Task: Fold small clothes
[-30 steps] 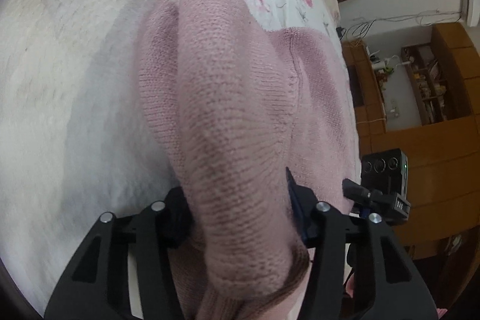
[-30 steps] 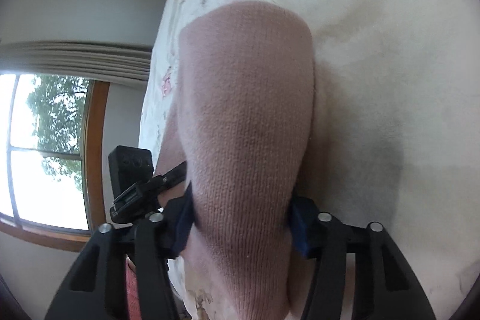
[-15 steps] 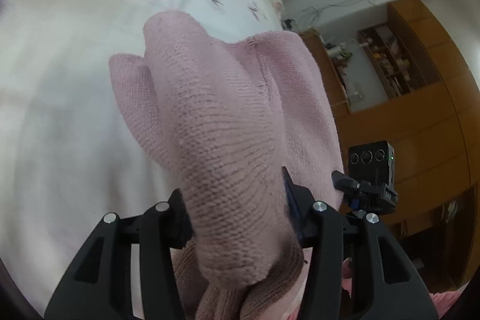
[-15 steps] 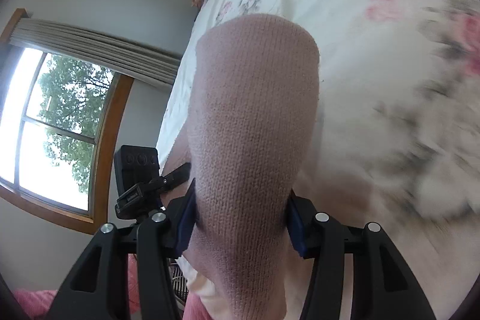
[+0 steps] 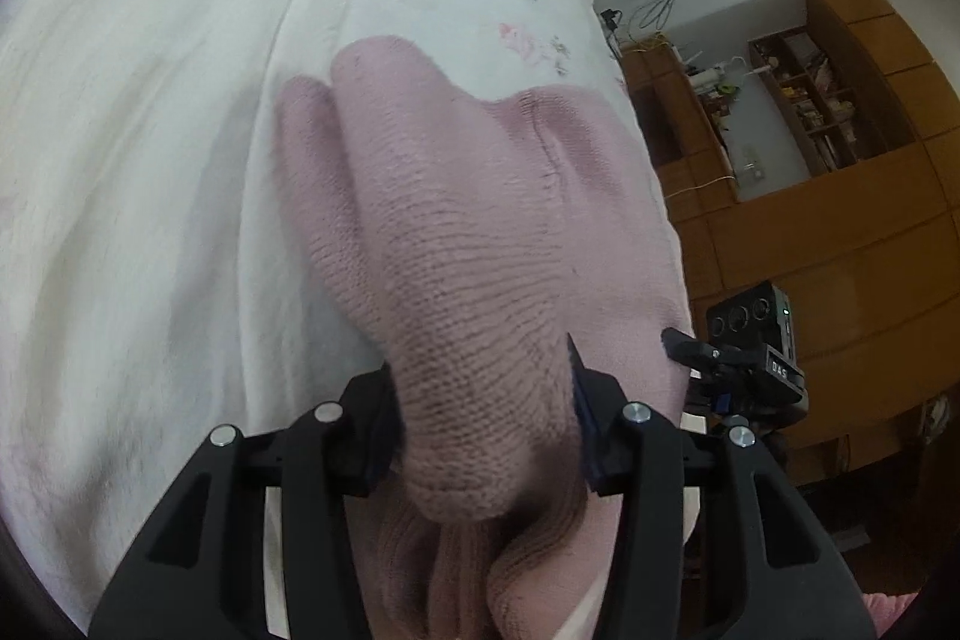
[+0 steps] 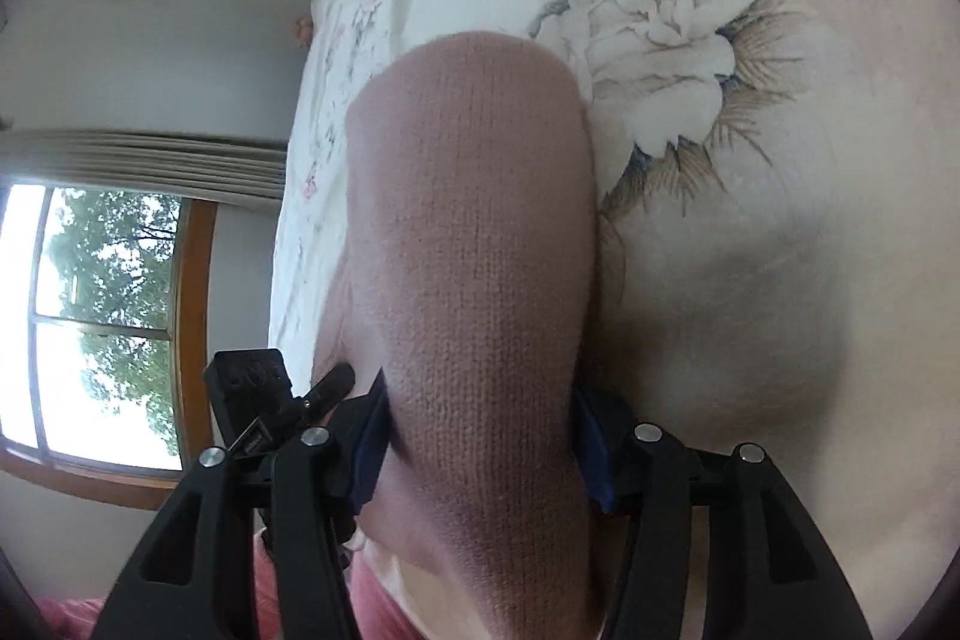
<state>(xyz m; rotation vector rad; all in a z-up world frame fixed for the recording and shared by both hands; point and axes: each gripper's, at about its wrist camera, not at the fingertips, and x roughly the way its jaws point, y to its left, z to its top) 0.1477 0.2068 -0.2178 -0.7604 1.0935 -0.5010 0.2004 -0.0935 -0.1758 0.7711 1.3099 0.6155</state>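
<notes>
Left tool (image 5: 480, 418) and right tool (image 6: 480, 436) clamp pink sweater (image 5: 480, 232).

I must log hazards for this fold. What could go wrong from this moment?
1. The left gripper pinches a thick bunched roll of the pink knit sweater; layers may slip unevenly.
2. The right gripper holds a smoother fold, so the lay-down on the floral bedspread may skew.

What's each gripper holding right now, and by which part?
Both hold the same pink knit garment. The left gripper pinches a bunched fold of it, and so does the right gripper. Which part of the garment each fold belongs to cannot be told.
</notes>
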